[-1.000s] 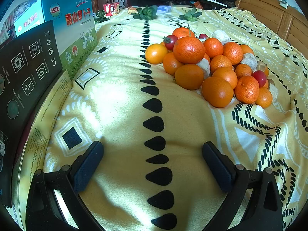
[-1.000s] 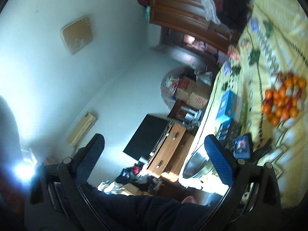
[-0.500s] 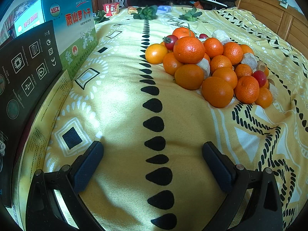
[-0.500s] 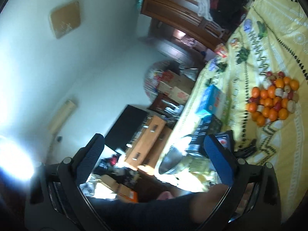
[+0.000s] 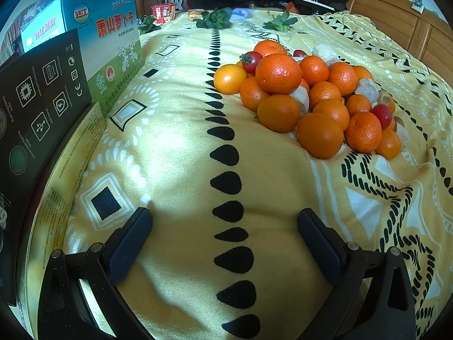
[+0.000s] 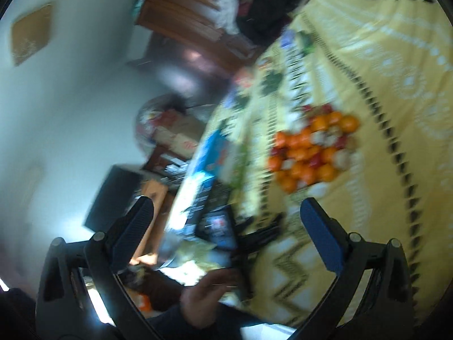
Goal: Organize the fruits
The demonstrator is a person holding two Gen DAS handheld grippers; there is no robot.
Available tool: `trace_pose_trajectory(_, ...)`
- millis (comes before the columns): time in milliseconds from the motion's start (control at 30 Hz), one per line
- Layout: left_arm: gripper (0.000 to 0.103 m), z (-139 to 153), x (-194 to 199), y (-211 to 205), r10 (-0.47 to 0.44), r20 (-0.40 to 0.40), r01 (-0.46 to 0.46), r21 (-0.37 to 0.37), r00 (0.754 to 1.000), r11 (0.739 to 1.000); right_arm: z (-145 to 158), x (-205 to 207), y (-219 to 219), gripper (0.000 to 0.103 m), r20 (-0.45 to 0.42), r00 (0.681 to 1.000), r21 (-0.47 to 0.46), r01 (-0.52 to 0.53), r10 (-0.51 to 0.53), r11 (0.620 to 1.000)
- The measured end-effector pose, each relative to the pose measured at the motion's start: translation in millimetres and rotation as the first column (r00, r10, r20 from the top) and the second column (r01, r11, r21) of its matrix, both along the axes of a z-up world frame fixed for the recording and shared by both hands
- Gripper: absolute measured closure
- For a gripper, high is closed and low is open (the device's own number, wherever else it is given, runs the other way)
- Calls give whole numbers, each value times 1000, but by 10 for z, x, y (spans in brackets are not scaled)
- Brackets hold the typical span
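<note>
A pile of fruit (image 5: 311,96) lies on the yellow patterned cloth (image 5: 175,153): several oranges, a few red cherry tomatoes (image 5: 250,61) and pale beige lumps (image 5: 366,89). My left gripper (image 5: 225,240) is open and empty, low over the cloth, short of the pile. My right gripper (image 6: 226,226) is open and empty, held high and tilted. Its blurred view shows the fruit pile (image 6: 311,150) from above and the left gripper (image 6: 254,235) in a hand (image 6: 206,294).
A blue-green carton (image 5: 104,42) and a black box (image 5: 36,104) stand along the cloth's left edge. Green leaves (image 5: 215,18) and a red cup (image 5: 162,12) lie at the far end. A wooden bed frame (image 5: 396,19) stands at the right.
The left gripper has not moved. The right gripper has swung down and round from the wall and room towards the cloth, so the fruit pile now sits nearer the middle of its view.
</note>
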State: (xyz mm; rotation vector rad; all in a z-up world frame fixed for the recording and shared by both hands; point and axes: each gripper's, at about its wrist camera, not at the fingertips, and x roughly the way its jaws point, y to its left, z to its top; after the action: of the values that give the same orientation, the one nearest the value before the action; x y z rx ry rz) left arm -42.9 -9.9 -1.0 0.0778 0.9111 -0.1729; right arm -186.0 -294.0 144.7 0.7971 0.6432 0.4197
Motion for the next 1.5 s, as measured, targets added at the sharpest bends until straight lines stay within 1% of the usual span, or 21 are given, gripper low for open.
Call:
trace_pose_trajectory(67,0,-4,-4,-5,0,2,0,4,1000,1000,-7,8,31,0,-8,999,-190,45,-47,981)
trace_pose_trajectory(133,0,-10,2,11,0,3,0,-6,1000,1000,-69,56,118,0,-16,998,-320,49,-57,946)
trace_pose_trajectory(200,0,-15,-2,25,2,6,-2,-14,1000,1000,-176,128,213,0,-29,998,-406,39,-55,913)
trace_pose_trajectory(233,0,-15,-3,24,2,6,-1,-13,1000,1000,-249,173,245,2,-44,998,-417,27,-50,908)
trace_pose_trajectory(333,0,-12,4,6,5,2,-5,-3,1000,1000,-464,303,316,7,-95,995,-397,-8,-32,918)
trace_pose_trajectory(433,0,-20,35,-125,36,3,-36,69,999,997,-566,357,370,7,-112,994,-390,-32,-13,920)
trace_pose_trajectory(500,0,-22,34,-171,37,12,-38,95,999,995,-613,398,397,7,-117,993,-388,-41,-5,921)
trace_pose_trajectory(633,0,-11,90,-96,71,-45,-69,35,996,997,-651,499,419,7,-124,992,-399,-58,9,915)
trace_pose_trajectory(700,0,13,132,-45,77,-109,-77,-3,991,997,-667,582,439,7,-118,993,-419,-71,24,905)
trace_pose_trajectory(767,1,60,165,31,58,-154,-69,-68,986,995,-725,708,429,15,-120,992,-442,-75,24,894)
trace_pose_trajectory(800,2,108,150,102,45,-162,-66,-125,986,990,-763,801,407,25,-133,991,-445,-74,16,892)
trace_pose_trajectory(833,7,151,130,155,40,-159,-67,-169,987,983,-820,889,373,36,-148,989,-446,-66,-1,893)
trace_pose_trajectory(867,12,217,96,218,26,-145,-60,-234,989,970,-882,974,345,39,-160,987,-446,-59,-15,893)
trace_pose_trajectory(900,23,261,77,239,12,-133,-47,-261,991,964,-924,1040,329,40,-170,985,-452,-56,-25,890)
trace_pose_trajectory(933,31,343,49,220,-14,-109,-14,-258,994,966,-979,1113,323,42,-182,983,-465,-52,-37,884)
trace_pose_trajectory(967,33,409,27,175,-36,-85,15,-236,996,972,-1035,1187,322,43,-193,980,-472,-54,-43,880)
trace_pose_trajectory(1000,33,489,-4,128,-69,-57,55,-220,996,974,-1081,1255,330,46,-200,979,-477,-60,-42,877)
trace_pose_trajectory(1067,33,603,-31,97,-110,-26,100,-244,994,965,-1162,1370,360,49,-207,977,-515,-66,-49,855)
trace_pose_trajectory(1133,33,667,-28,68,-120,-17,112,-248,993,962,-1235,1444,354,52,-222,974,-521,-72,-54,851)
trace_pose_trajectory(1400,33,597,21,-93,-173,-35,158,-254,984,954,-1375,1598,321,53,-229,973,-458,-75,-36,886)
trace_pose_trajectory(1500,33,556,22,-141,-190,-31,176,-254,981,951,-1383,1535,238,70,-248,968,-452,-84,-35,888)
